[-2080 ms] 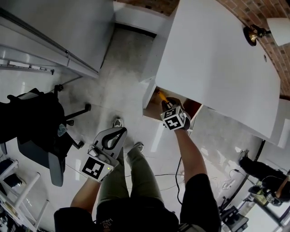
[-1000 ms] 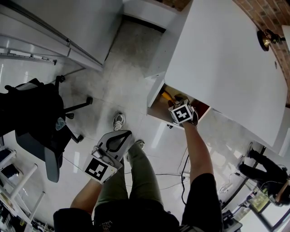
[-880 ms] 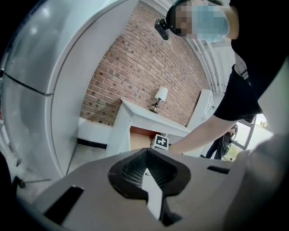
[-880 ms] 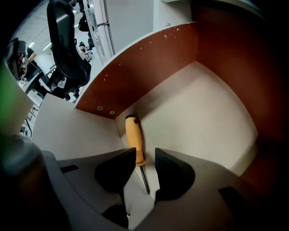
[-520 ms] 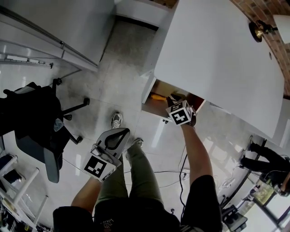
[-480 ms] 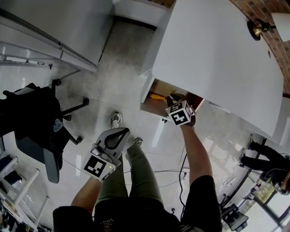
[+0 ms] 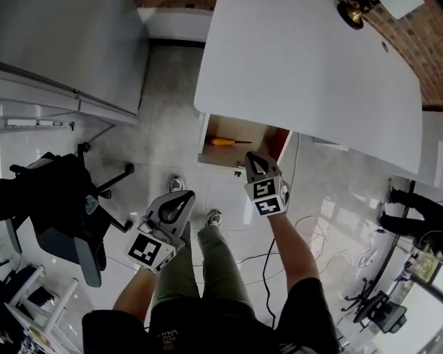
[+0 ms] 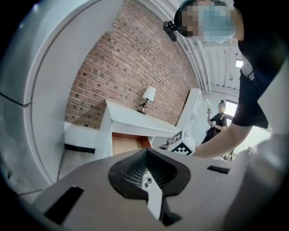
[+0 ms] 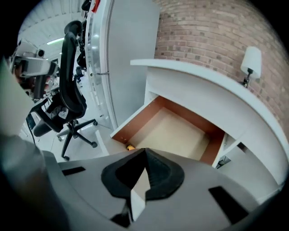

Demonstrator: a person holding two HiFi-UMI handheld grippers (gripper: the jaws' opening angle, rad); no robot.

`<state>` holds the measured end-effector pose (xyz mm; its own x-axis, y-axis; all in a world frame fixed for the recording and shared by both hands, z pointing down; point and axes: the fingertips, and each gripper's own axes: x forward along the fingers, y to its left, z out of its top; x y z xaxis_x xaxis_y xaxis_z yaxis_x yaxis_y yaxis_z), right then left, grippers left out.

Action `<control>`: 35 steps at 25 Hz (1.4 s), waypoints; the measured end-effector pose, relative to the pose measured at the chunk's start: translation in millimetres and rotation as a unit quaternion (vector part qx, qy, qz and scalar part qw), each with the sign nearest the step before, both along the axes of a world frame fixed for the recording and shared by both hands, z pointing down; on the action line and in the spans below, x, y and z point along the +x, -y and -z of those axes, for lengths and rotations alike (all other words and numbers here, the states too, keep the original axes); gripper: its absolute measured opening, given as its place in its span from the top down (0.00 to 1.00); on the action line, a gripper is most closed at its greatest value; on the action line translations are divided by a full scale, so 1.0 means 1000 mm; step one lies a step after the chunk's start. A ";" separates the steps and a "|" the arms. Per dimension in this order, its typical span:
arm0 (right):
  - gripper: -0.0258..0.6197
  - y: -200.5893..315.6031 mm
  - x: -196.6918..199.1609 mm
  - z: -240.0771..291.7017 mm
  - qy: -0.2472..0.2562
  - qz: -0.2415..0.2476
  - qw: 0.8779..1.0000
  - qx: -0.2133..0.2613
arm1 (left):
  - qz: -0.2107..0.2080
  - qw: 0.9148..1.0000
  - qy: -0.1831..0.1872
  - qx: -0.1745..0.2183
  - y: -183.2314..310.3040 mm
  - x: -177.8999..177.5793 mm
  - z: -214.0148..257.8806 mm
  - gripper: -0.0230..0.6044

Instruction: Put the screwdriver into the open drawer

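Note:
The screwdriver (image 7: 226, 142), yellow-handled with a thin shaft, lies on the floor of the open wooden drawer (image 7: 260, 137) under the white desk (image 7: 311, 76). My right gripper (image 7: 253, 159) hangs just in front of the drawer's front edge, shut with nothing in it. In the right gripper view its closed jaws (image 9: 144, 152) point down at the drawer (image 9: 180, 133), and only the yellow handle end (image 9: 130, 147) peeks past them. My left gripper (image 7: 184, 199) hangs lower left over the person's legs, shut and holding nothing. The left gripper view has its tips (image 8: 146, 151) meeting.
A black office chair (image 7: 66, 207) stands on the tiled floor at the left. A grey cabinet (image 7: 76, 48) fills the upper left. A small lamp (image 7: 353, 10) sits on the desk. Cables (image 7: 311, 238) trail on the floor at the right, where another person (image 7: 408, 207) stands.
My right gripper has pulled up and back out of the drawer and shut, leaving the screwdriver inside. The left gripper shifted slightly. The head view has swung, so the drawer shows more fully.

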<state>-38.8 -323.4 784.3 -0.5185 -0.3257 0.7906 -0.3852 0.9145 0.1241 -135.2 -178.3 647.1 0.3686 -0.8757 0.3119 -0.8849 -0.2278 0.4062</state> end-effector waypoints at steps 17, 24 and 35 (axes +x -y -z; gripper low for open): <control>0.96 -0.081 0.063 0.184 0.179 -0.117 0.976 0.050 | -0.027 0.999 0.025 0.028 -0.002 0.051 0.082 0.95; 0.96 -0.103 0.096 0.250 0.220 -0.126 0.964 0.082 | -0.022 0.997 0.048 0.048 -0.009 0.066 0.122 0.95; 0.96 -0.150 0.150 0.316 0.273 -0.136 0.949 0.077 | -0.028 0.994 0.073 0.078 -0.031 0.121 0.185 0.95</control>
